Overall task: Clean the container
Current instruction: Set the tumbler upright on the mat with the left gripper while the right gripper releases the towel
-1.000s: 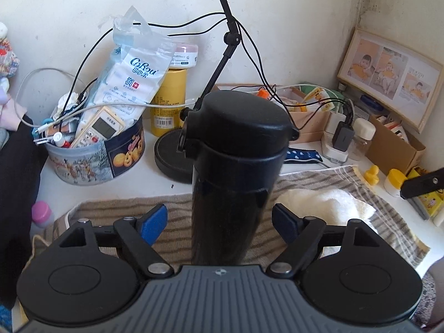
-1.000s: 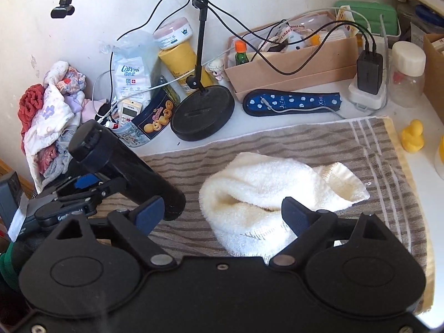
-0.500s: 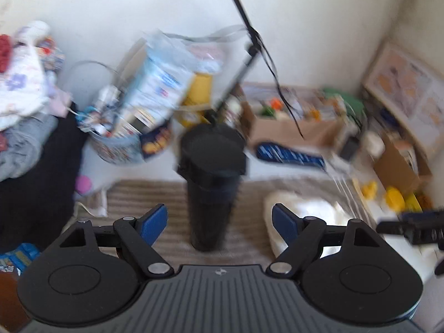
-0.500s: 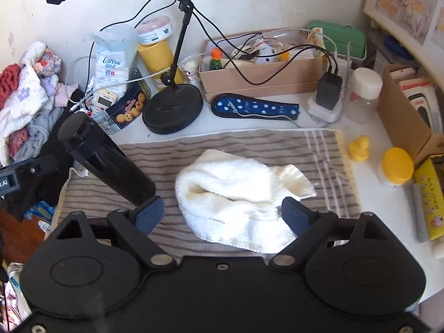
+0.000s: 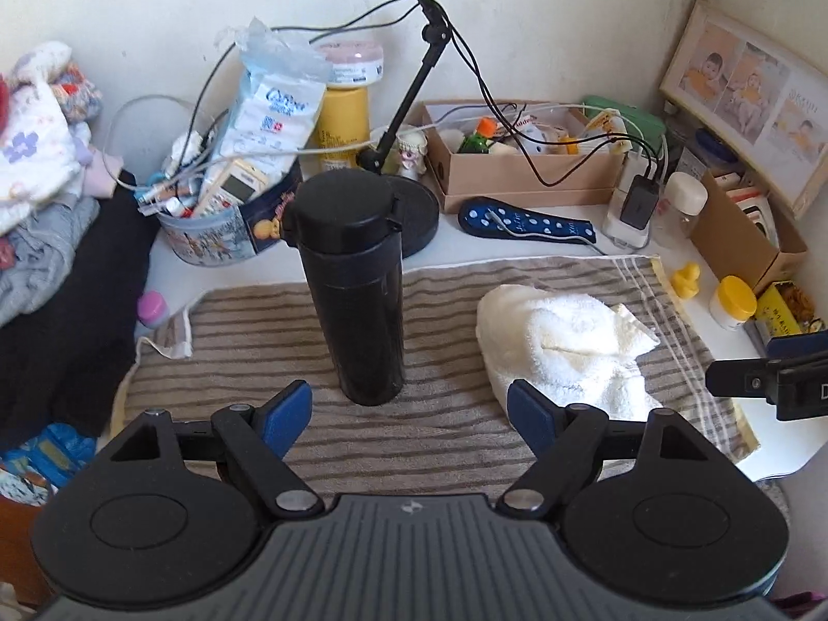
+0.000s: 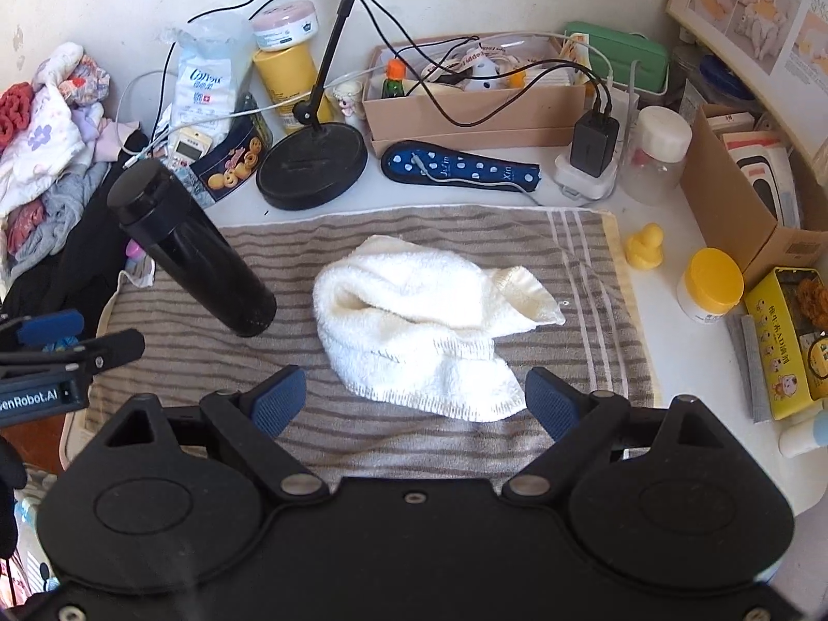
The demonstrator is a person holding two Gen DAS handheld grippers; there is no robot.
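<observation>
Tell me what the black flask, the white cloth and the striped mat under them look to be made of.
Black flask: smooth, fairly glossy body with faint reflections, probably coated metal or hard plastic; the lid looks matte plastic.
White cloth: looped, fluffy terry, likely cotton, with a stitched hem.
Striped mat: a flat brown-and-beige woven towel, soft and matte.

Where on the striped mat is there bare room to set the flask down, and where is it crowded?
Free: the striped mat between the black flask and the white towel, and its near strip before the right tongs. A narrow strip runs past the towel toward the yellow duck. Crowded: the back, with the lamp base, cookie tin and cardboard box.
</observation>
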